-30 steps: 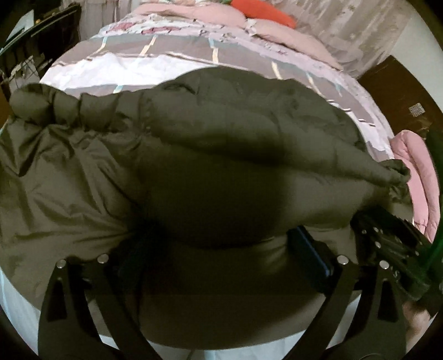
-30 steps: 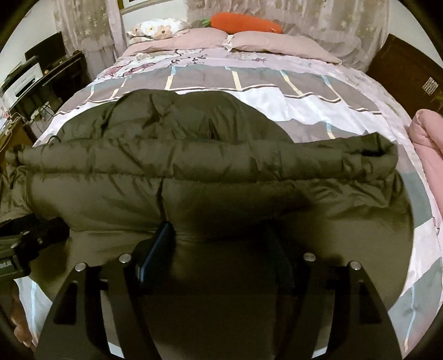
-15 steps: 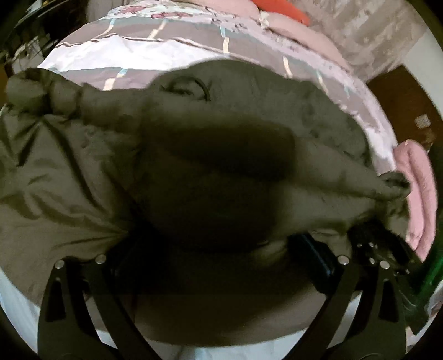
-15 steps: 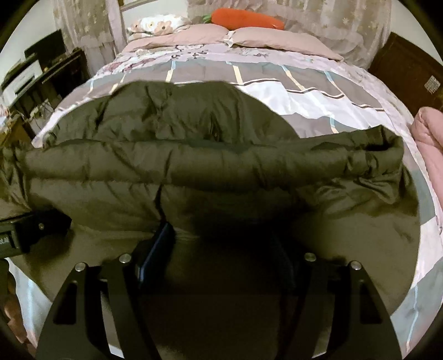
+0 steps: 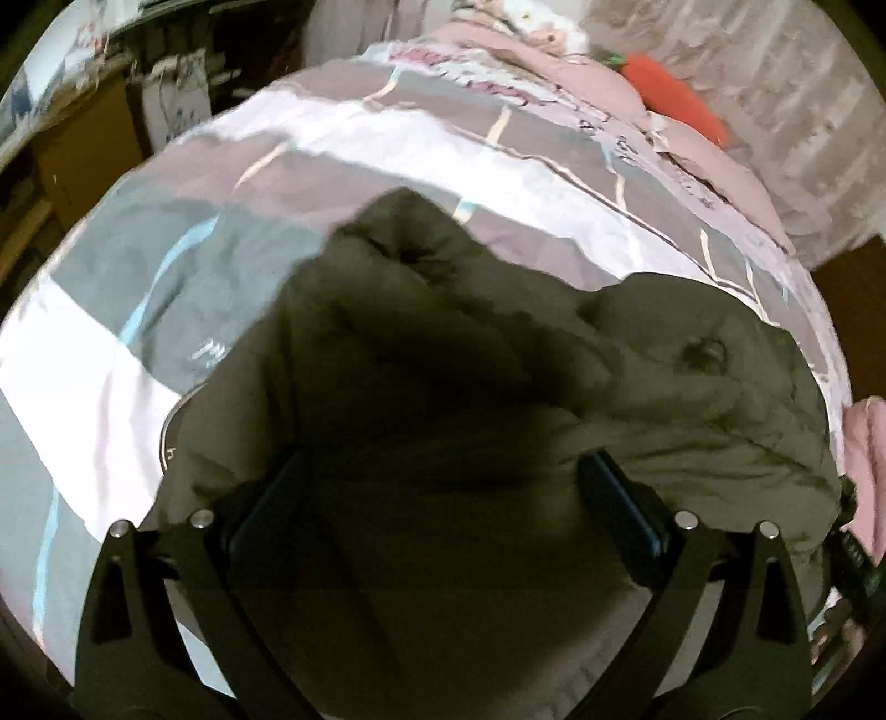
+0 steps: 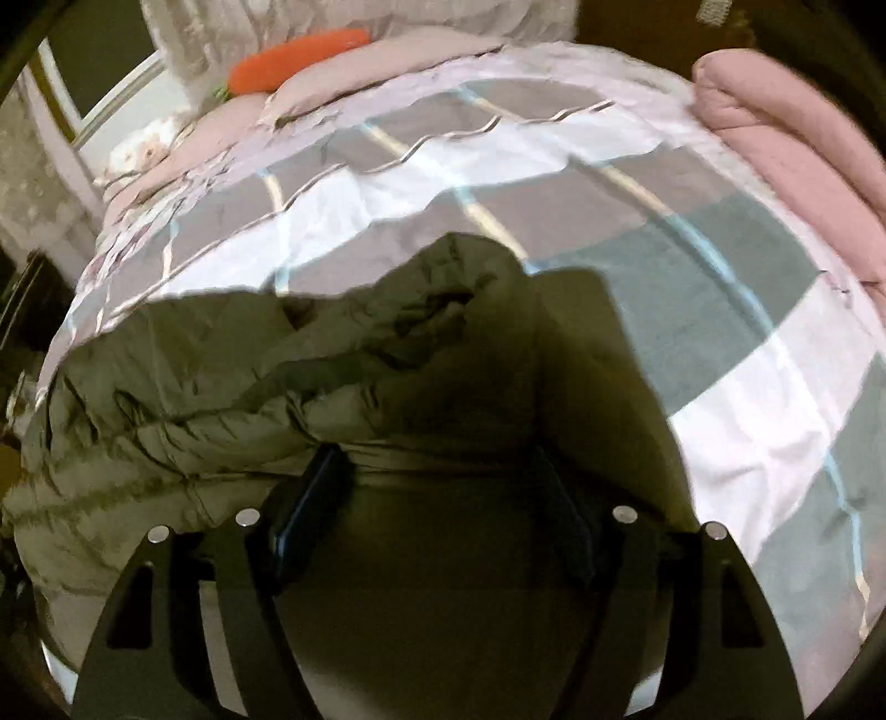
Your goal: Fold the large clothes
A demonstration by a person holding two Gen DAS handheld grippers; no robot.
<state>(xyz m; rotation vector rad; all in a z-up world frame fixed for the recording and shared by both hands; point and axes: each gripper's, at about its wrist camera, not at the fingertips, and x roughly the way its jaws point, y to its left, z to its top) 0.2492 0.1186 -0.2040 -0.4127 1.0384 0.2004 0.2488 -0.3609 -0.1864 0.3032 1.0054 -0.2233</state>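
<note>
Bunching between each tool's spread fingers, the olive puffer jacket (image 5: 637, 399) fills left tool (image 5: 443, 498) and right tool (image 6: 437, 482).

Olive-green puffer jacket (image 5: 637, 387); grey-white-mauve checked bedspread (image 6: 554, 183); pink blanket (image 6: 775, 138); orange carrot pillow (image 6: 299, 52).

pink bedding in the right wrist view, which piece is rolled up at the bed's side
The pink quilt at the right edge: a thick rolled bundle. The pink pillows lie flat at the head.
</note>
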